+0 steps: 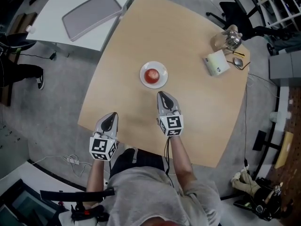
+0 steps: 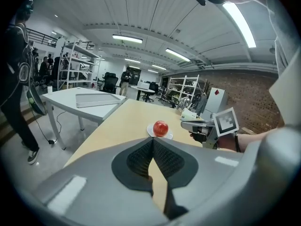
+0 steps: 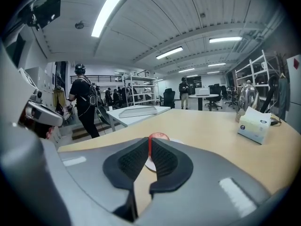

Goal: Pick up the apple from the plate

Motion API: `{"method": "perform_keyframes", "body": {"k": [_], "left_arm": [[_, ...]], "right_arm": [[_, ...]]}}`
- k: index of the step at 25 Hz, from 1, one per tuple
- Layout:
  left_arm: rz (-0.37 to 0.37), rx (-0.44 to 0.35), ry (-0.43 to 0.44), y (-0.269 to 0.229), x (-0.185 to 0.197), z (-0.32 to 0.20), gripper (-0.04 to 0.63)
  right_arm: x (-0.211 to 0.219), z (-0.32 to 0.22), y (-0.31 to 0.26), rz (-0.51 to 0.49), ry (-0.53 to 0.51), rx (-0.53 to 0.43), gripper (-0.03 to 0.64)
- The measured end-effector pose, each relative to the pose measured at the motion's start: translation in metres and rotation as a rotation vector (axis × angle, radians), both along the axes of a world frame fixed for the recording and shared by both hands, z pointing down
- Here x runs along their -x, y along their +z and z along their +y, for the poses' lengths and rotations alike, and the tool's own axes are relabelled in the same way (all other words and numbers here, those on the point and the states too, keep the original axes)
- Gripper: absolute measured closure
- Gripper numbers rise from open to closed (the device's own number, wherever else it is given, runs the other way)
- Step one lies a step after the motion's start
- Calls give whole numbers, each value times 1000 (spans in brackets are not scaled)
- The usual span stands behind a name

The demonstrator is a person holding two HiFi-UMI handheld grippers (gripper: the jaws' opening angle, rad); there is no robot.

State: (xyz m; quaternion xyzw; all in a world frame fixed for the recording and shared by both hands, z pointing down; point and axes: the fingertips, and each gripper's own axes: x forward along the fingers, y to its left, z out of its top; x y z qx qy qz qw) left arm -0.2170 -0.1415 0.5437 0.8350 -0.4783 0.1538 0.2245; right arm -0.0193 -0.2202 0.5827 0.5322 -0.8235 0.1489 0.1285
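A red apple [image 1: 152, 75] sits on a small white plate [image 1: 162, 68] in the middle of the light wooden table [image 1: 202, 107]. My right gripper [image 1: 162, 94] is shut and empty, its tips just short of the plate's near rim. In the right gripper view the apple [image 3: 159, 136] peeks over the closed tips [image 3: 150, 141]. My left gripper [image 1: 112, 115] is also shut and empty, near the table's front left edge, farther from the plate. In the left gripper view the apple [image 2: 161, 127] lies ahead beyond the jaws [image 2: 153, 140], with the right gripper [image 2: 186, 123] to its right.
A tissue box [image 1: 216, 62] and a glass kettle [image 1: 229, 39] stand at the table's far right corner. A white table with a grey tray [image 1: 91, 14] adjoins at the far left. A person [image 3: 87, 102] stands off to the left on the floor.
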Motion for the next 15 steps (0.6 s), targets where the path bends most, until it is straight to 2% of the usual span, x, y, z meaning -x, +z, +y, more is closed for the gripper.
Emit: {"method": "perform_keyframes", "body": {"k": [6, 15], "left_arm": [[-2, 15, -10, 6, 3, -3, 575], [-1, 46, -22, 18, -3, -6, 575]], "right_arm": [[2, -15, 11, -1, -2, 10, 581], [0, -33, 24, -13, -8, 33, 524]]}}
